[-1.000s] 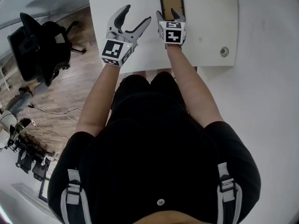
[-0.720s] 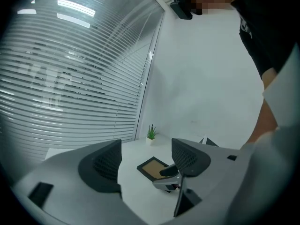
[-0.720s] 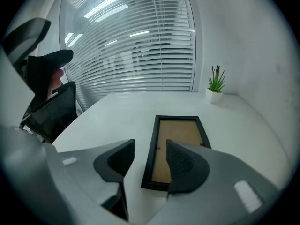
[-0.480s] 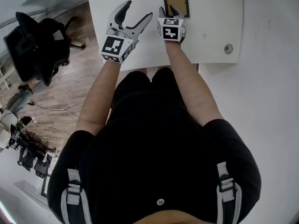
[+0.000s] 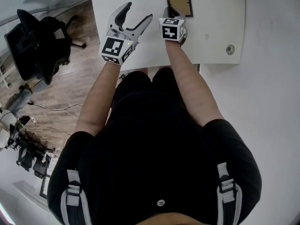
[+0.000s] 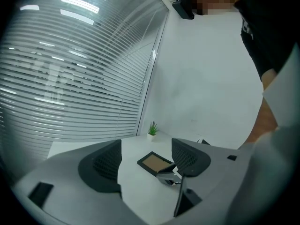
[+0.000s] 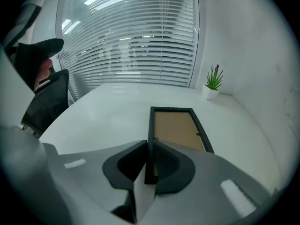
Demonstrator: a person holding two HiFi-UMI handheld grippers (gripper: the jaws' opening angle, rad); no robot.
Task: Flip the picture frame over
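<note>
My right claw (image 7: 148, 156) has just been closing and now pinches the near end of the left rail of the black rectangular picture frame with the brown backing board (image 7: 178, 128). The frame lies flat, board side up, toward the far edge of the white bench (image 5: 215, 27). My left claw (image 5: 137, 13) hangs above the bench to the frame's left, jaws wide apart with nothing in them. The grip is thin and off to one side, so I expect the frame to want to swing. I'd lift that rail slowly, leaving the opposite rail on the bench as a hinge, then roll my wrist over and lower it gently. If it twists, the left claw can steady it.
</note>
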